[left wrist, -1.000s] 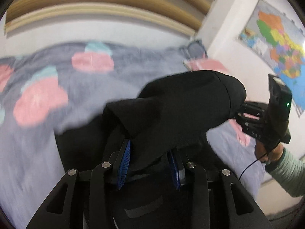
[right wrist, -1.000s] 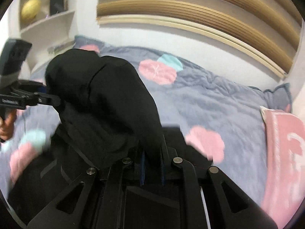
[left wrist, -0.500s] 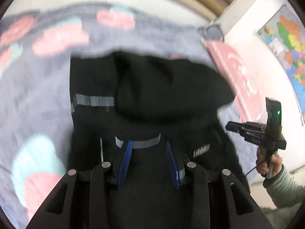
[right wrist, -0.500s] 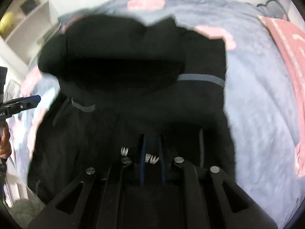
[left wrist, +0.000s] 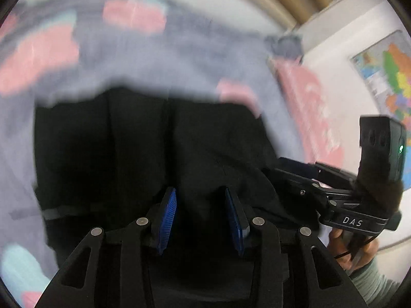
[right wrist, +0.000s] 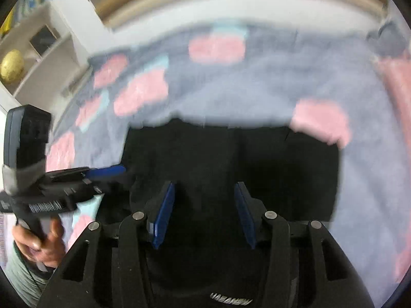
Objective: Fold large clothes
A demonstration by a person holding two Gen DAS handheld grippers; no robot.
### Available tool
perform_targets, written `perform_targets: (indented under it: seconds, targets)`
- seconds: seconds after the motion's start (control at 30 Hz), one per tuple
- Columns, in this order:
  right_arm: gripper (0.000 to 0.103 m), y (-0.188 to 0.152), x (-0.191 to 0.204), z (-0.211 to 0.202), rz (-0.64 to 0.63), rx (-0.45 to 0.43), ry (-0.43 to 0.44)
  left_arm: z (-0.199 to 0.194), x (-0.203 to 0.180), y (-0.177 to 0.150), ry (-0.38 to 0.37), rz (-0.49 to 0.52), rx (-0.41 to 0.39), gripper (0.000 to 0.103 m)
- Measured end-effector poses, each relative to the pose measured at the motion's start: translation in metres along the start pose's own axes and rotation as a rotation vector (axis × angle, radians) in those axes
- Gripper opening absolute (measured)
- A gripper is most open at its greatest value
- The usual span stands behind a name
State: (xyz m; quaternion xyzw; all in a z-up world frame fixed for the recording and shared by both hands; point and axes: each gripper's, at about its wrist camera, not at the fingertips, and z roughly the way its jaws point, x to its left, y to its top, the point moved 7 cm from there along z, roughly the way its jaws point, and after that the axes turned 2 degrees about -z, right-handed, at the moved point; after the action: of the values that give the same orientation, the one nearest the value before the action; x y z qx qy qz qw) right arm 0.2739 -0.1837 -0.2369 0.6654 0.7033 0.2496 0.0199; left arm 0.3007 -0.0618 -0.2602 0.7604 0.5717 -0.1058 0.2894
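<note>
A black garment (left wrist: 133, 148) with a grey stripe lies folded on the bed, also seen in the right wrist view as the black garment (right wrist: 231, 154). My left gripper (left wrist: 201, 220) sits low over its near edge, and black cloth fills the gap between its blue pads, so it is still shut on a thick fold. My right gripper (right wrist: 204, 213) hovers over the garment's near edge; its jaws are opening and the pads stand clear of the cloth below. Each gripper shows in the other's view at the garment's side: the right gripper (left wrist: 280, 166) and the left gripper (right wrist: 120, 173).
The bed has a grey quilt (right wrist: 269, 82) with pink and teal patches. A pink pillow (left wrist: 308, 107) lies at the right, under a wall map (left wrist: 385, 77). Shelves with a yellow ball (right wrist: 11, 66) stand at the left. A hand (right wrist: 38, 241) in a green sleeve holds the left gripper.
The lifted half of the garment has been brought down flat onto the rest. Both grippers have sunk toward the bed. The right jaws went from shut on cloth to apart.
</note>
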Motion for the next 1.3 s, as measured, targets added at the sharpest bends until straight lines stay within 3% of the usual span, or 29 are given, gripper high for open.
perform_targets:
  seconds: [0.13, 0.23, 0.4, 0.6, 0.7, 0.77, 0.8, 1.07, 1.17, 1.3]
  targets:
    - [0.052, -0.082, -0.007, 0.059, -0.036, 0.159, -0.044, 0.044, 0.026, -0.069, 0.025, -0.040, 0.092, 0.039]
    - [0.052, -0.117, -0.017, 0.086, -0.003, 0.167, -0.054, 0.065, 0.039, -0.088, 0.000, -0.133, 0.082, 0.039]
    - [0.052, -0.107, -0.012, 0.068, -0.050, 0.130, -0.075, 0.042, 0.021, -0.082, 0.018, -0.084, 0.058, 0.039]
    - [0.054, -0.094, 0.009, 0.019, -0.125, 0.017, -0.052, 0.012, 0.008, -0.082, -0.026, -0.068, 0.000, 0.041]
    - [0.054, -0.104, 0.003, 0.043, -0.126, 0.081, -0.113, 0.040, 0.034, -0.094, 0.030, -0.122, 0.058, 0.041]
    - [0.054, -0.118, -0.008, 0.074, -0.122, 0.175, -0.152, 0.060, 0.051, -0.103, -0.010, -0.217, 0.094, 0.041]
    - [0.054, -0.122, -0.011, 0.082, -0.119, 0.175, -0.154, 0.060, 0.053, -0.104, -0.022, -0.238, 0.089, 0.041]
    - [0.055, -0.129, -0.014, 0.031, -0.061, 0.134, -0.109, -0.020, 0.049, -0.141, 0.022, -0.199, 0.000, 0.041]
    - [0.055, -0.151, -0.023, 0.008, -0.013, 0.125, -0.107, -0.070, 0.062, -0.164, 0.031, -0.257, -0.068, 0.041]
    - [0.056, -0.195, -0.040, -0.020, 0.103, 0.142, -0.088, -0.135, 0.113, -0.210, 0.090, -0.392, -0.154, 0.041]
